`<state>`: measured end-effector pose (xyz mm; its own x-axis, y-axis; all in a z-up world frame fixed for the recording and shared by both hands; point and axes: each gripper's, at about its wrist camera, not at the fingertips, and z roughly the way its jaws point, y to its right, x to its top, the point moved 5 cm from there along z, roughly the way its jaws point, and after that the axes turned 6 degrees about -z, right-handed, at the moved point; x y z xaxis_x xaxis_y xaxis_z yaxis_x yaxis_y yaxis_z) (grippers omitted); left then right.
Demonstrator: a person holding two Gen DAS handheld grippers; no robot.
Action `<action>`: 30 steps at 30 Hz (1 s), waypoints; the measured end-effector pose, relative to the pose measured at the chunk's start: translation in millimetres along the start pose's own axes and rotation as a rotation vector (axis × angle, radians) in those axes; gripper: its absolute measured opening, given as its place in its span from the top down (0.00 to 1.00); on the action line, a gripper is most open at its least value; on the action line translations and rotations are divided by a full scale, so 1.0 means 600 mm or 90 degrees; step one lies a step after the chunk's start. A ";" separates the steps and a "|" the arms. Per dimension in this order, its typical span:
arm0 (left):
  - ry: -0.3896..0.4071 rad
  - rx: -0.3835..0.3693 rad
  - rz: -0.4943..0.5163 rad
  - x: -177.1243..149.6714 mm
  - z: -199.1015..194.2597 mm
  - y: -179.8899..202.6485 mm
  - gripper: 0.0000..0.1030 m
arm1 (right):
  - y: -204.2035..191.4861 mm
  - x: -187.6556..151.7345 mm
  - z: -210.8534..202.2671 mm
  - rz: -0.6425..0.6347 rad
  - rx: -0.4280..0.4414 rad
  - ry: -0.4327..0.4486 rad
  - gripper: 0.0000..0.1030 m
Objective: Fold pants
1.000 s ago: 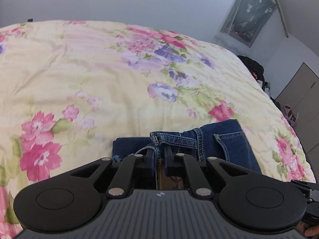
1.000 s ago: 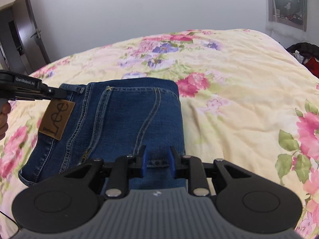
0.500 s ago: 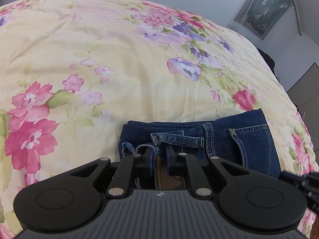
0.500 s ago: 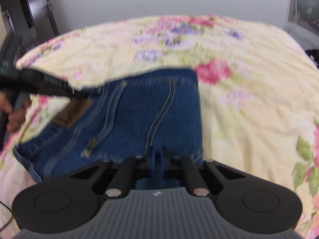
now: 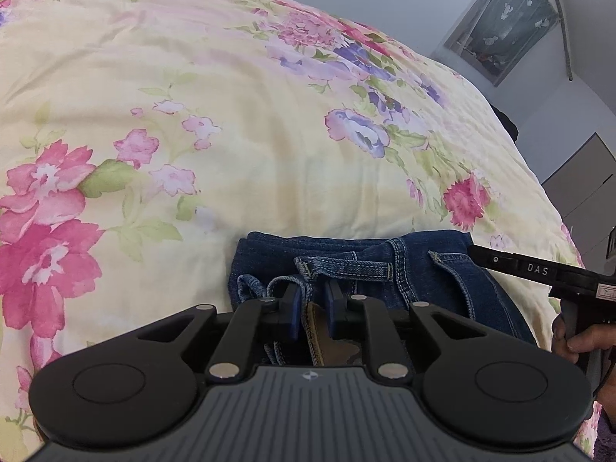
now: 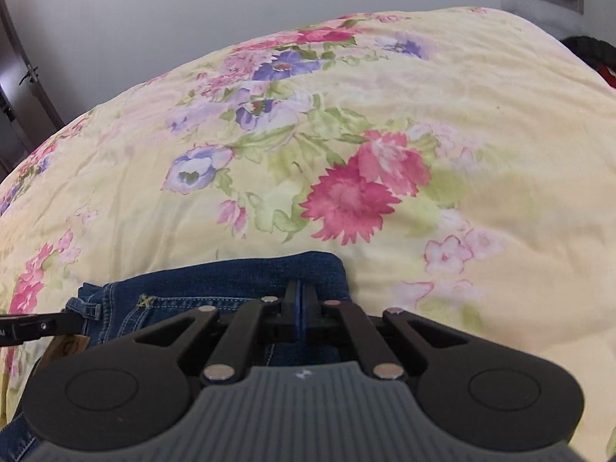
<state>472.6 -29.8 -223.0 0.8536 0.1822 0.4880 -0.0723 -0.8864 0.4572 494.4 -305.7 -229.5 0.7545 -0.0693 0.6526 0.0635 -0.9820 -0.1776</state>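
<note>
Folded jeans [image 5: 423, 265] lie under both grippers: left gripper [image 5: 312, 300] parting (waistband between), right gripper [image 6: 299, 300] closed.

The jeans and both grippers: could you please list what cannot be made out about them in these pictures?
- Left wrist view: the near part of the jeans and most of their leather patch lie behind the left gripper.
- Right wrist view: the right gripper body hides the denim beneath; whether its shut pads pinch fabric cannot be told.
- Right wrist view: the lower jeans run off the bottom-left edge.
- Left wrist view: the hand is cut by the right edge.
</note>
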 end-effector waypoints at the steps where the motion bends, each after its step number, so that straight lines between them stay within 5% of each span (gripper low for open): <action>1: 0.000 0.000 -0.001 0.000 0.000 0.000 0.80 | 0.004 0.000 0.006 0.018 0.005 -0.001 1.00; 6: -0.015 0.009 -0.035 0.005 -0.011 0.004 0.80 | -0.009 0.010 -0.002 -0.001 -0.012 -0.013 1.00; 11: -0.015 0.004 -0.061 0.002 -0.077 0.020 0.83 | -0.010 -0.003 -0.093 -0.011 -0.016 0.014 0.96; 21: -0.013 0.008 0.069 -0.146 -0.177 0.110 0.85 | -0.029 -0.174 -0.272 -0.042 -0.015 0.048 0.96; 30: -0.037 0.064 0.027 -0.204 -0.141 0.067 0.87 | -0.034 -0.293 -0.274 0.030 -0.056 -0.006 0.93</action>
<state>321.4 -51.7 -201.4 0.8797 0.1207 0.4600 -0.0600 -0.9313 0.3592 252.9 -302.4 -219.8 0.7613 -0.1147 0.6382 -0.0292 -0.9893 -0.1429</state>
